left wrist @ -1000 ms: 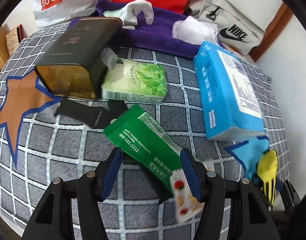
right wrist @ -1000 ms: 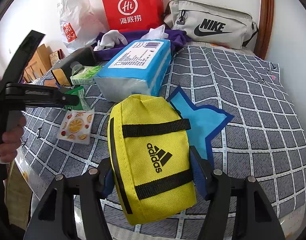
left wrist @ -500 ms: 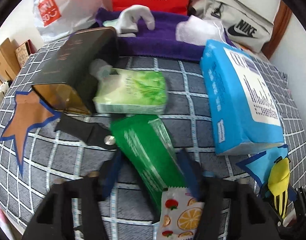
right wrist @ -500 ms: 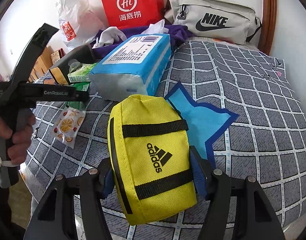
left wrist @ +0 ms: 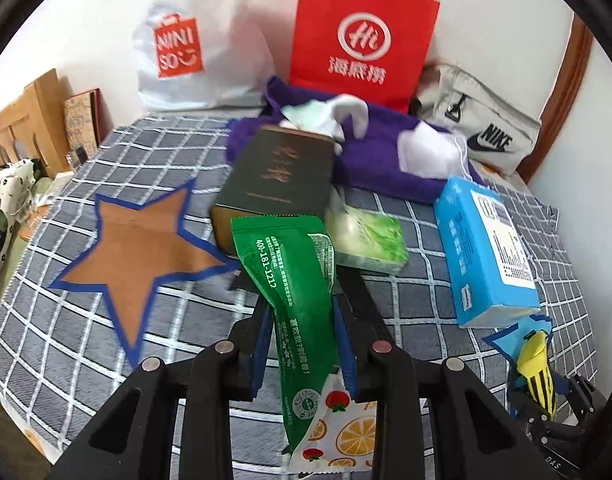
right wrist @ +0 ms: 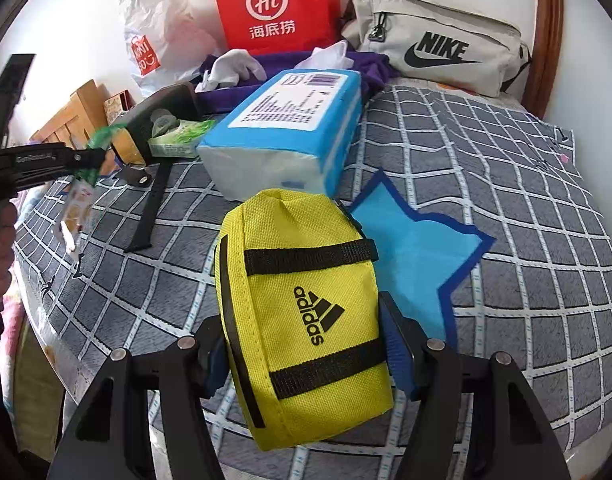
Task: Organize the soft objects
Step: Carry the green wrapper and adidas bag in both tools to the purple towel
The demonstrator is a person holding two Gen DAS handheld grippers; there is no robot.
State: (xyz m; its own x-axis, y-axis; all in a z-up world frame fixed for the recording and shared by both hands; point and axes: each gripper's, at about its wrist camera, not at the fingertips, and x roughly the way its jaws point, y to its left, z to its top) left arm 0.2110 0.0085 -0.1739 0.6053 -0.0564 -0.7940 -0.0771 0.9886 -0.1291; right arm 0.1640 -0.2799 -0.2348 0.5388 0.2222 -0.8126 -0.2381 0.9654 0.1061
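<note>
Left wrist view: the left gripper (left wrist: 302, 340) is closing on a green snack packet (left wrist: 294, 280), lifting it clear of the checked bed cover (left wrist: 405, 320) for sorting, likely toward the brown star patch (left wrist: 138, 252). Right wrist view: the right gripper (right wrist: 302, 356) is clasping a yellow pouch (right wrist: 302, 304) beside the blue star patch (right wrist: 417, 248), probably its spot.

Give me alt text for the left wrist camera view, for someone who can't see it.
The left gripper is closing its blue pads on a green snack packet, lifted above a grey checked bedspread. Beyond it lie an orange star patch, a dark box, a green tissue pack and a blue tissue pack.
</note>
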